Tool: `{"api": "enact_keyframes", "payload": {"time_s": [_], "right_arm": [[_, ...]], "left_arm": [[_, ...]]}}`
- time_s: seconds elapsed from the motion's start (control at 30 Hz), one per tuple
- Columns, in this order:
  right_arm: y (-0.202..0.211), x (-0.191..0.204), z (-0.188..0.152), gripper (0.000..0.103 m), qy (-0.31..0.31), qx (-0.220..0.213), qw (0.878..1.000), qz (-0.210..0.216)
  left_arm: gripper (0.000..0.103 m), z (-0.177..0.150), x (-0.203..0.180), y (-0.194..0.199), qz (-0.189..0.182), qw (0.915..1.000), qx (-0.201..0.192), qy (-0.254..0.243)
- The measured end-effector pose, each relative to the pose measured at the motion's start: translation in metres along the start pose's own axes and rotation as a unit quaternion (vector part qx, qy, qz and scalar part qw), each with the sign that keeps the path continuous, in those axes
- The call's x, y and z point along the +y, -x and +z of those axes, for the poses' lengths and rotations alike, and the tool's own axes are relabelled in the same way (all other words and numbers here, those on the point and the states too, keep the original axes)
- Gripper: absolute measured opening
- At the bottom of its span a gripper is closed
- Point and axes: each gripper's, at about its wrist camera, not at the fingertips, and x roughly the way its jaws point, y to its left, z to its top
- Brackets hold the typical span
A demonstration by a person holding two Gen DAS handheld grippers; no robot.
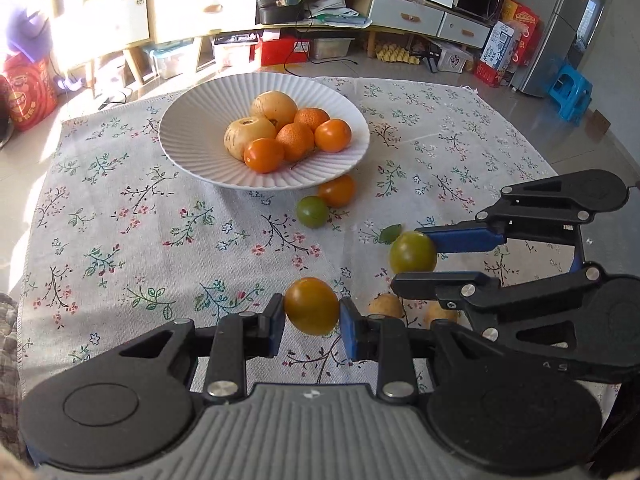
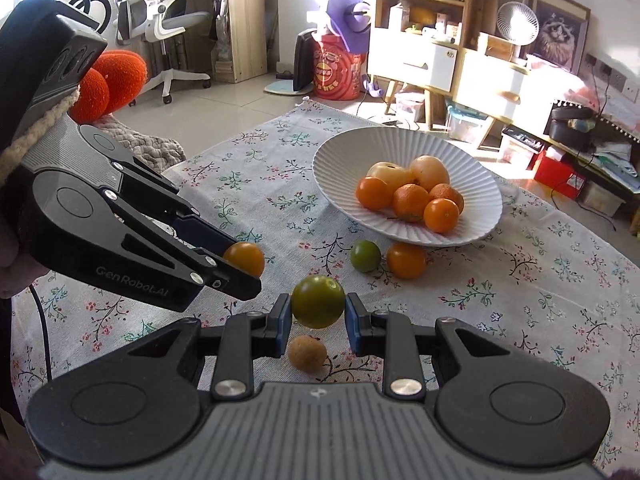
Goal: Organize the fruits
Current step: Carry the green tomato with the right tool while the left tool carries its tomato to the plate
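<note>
My left gripper [image 1: 312,316] is shut on an orange-yellow citrus [image 1: 311,306], held above the floral cloth; it also shows in the right wrist view [image 2: 244,258]. My right gripper [image 2: 317,316] is shut on a greenish citrus [image 2: 317,301], also seen in the left wrist view [image 1: 413,252]. A white ribbed bowl [image 1: 192,136] holds several oranges and two pale pears [image 1: 274,109]. On the cloth in front of the bowl lie a green citrus [image 1: 312,211] and an orange [image 1: 337,191]. Two small brown fruits [image 1: 386,306] lie under the right gripper; one shows in the right wrist view [image 2: 306,353].
The table is covered by a floral cloth [image 1: 120,220]. A small green leaf [image 1: 389,234] lies by the right gripper. Beyond the table are cabinets, boxes, a fridge [image 1: 560,28], a blue stool [image 1: 568,92] and an office chair [image 2: 160,20].
</note>
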Motion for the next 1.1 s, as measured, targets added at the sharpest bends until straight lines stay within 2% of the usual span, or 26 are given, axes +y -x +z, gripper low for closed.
{"api": "enact_keyframes", "payload": {"time_s": [0.5,0.7,0.87,1.1], "right_arm": [[-0.025,-0.039,0.026,0.025,-0.043,-0.02,0.998,-0.04],[-0.04,-0.049,0.031,0.025,-0.073,-0.02,0.996,-0.035],[-0.051,-0.056,0.034,0.025,-0.089,-0.016,0.995,-0.035],[-0.06,-0.06,0.034,0.025,-0.097,-0.013,0.995,-0.032]], "left_arm": [[0.028,0.045,0.011,-0.005,0.027,0.9978,-0.037,0.047],[0.028,0.067,0.021,-0.013,0.041,0.9958,-0.047,0.067],[0.028,0.088,0.042,-0.029,0.041,0.9938,-0.043,0.094],[0.028,0.117,0.063,-0.048,0.031,0.9893,-0.058,0.13]]}}
